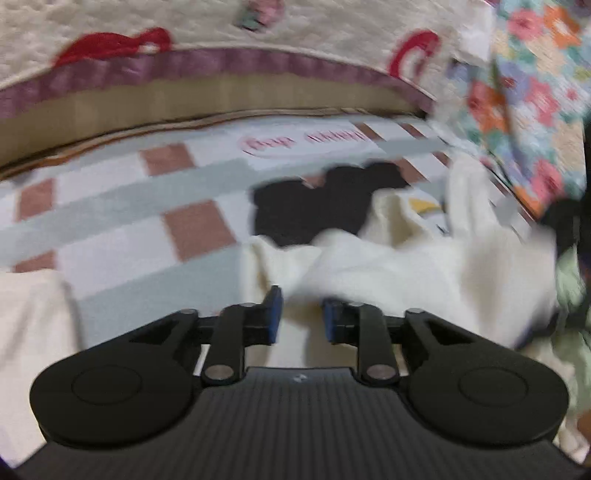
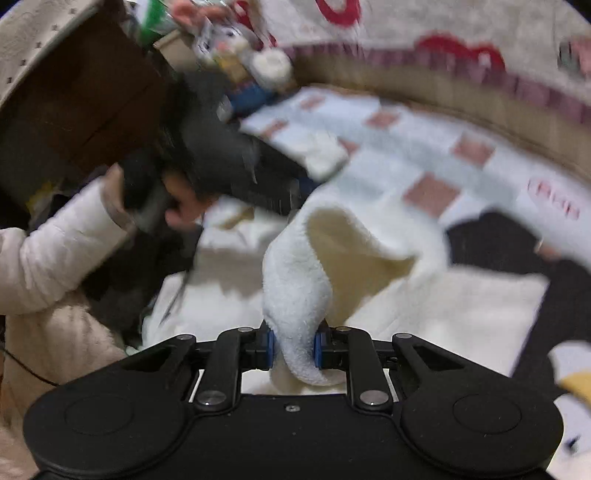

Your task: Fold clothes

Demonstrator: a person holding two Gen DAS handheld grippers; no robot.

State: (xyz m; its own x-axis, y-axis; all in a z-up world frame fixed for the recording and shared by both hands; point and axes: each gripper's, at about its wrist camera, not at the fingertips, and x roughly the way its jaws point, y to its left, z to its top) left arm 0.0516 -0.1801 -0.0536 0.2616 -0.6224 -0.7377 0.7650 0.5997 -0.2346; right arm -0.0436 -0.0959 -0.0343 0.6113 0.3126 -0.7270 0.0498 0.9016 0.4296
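Observation:
A cream fleece garment lies crumpled on a checked blanket. In the left wrist view my left gripper sits at its near edge. The blue pads stand apart, with cream cloth showing in the gap and not visibly pinched. In the right wrist view my right gripper is shut on a thick fold of the same fleece garment, which rises from the jaws and drapes away. A hand in a cream sleeve holds the blurred left gripper further left.
A black garment lies on the blanket behind the fleece, also the black garment at right. A floral cloth hangs at right, a cream quilt with red marks runs along the back, and a wooden board with clutter stands left.

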